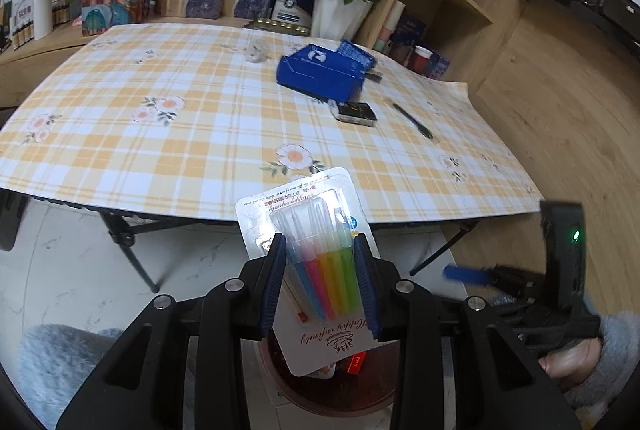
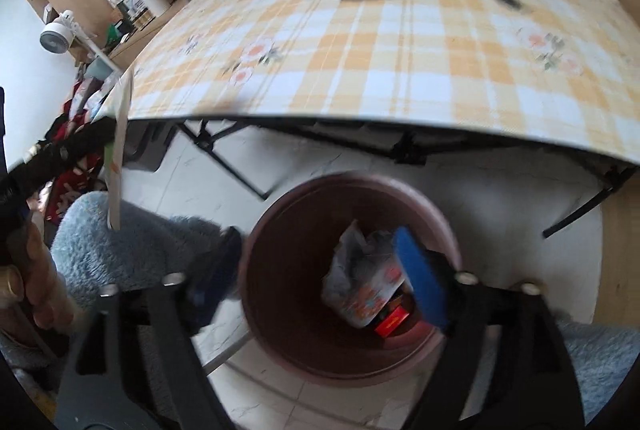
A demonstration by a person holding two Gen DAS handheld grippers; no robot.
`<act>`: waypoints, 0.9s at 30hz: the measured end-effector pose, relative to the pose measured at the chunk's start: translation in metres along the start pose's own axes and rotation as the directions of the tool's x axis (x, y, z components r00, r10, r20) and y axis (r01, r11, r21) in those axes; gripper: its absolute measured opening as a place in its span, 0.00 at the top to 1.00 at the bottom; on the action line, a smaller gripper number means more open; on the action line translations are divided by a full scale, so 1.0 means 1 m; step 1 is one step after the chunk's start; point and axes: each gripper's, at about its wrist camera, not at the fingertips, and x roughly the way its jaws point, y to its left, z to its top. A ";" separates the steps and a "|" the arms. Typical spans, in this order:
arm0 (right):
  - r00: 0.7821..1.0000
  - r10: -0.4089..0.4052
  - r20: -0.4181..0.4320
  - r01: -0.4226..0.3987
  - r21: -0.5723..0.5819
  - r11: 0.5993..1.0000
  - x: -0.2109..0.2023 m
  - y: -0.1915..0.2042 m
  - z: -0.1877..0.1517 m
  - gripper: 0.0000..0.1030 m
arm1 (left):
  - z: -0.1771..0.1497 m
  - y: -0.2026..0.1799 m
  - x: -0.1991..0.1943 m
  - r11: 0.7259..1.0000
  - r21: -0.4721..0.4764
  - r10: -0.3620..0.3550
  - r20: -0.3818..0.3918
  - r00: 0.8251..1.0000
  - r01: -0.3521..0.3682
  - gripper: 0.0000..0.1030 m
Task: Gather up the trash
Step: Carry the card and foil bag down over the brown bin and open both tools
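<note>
A checked yellow tablecloth [image 1: 200,118] covered the folding table, its near edge overhanging white floor where a brown bin [image 2: 280,214] stood. The left gripper [image 1: 320,282] was clamped on a blister pack of coloured pens [image 1: 320,270] just above the bin's mouth, so the step would likely go best by centring the pack over the opening before releasing, tilting it to clear the rim. The right gripper [image 2: 320,270] hung with jaws spread and empty over the bin, crumpled wrappers [image 2: 360,282] lying below it; both grippers crowded one opening, though the floor around looked free.
</note>
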 end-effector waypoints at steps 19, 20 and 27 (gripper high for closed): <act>0.928 -0.296 0.227 0.322 -0.084 0.943 -0.027 -0.029 -0.013 0.06 | -0.034 -0.024 0.065 0.976 0.195 -0.059 -0.173 0.983 0.093 0.67; 0.927 -0.295 0.234 0.321 -0.085 0.943 -0.028 -0.027 -0.013 0.06 | -0.035 -0.024 0.067 0.976 0.194 -0.059 -0.183 0.981 0.095 0.67; 0.923 -0.306 0.232 0.334 -0.091 0.938 -0.025 -0.023 -0.015 0.06 | -0.039 -0.024 0.075 0.975 0.192 -0.070 -0.224 0.972 0.115 0.66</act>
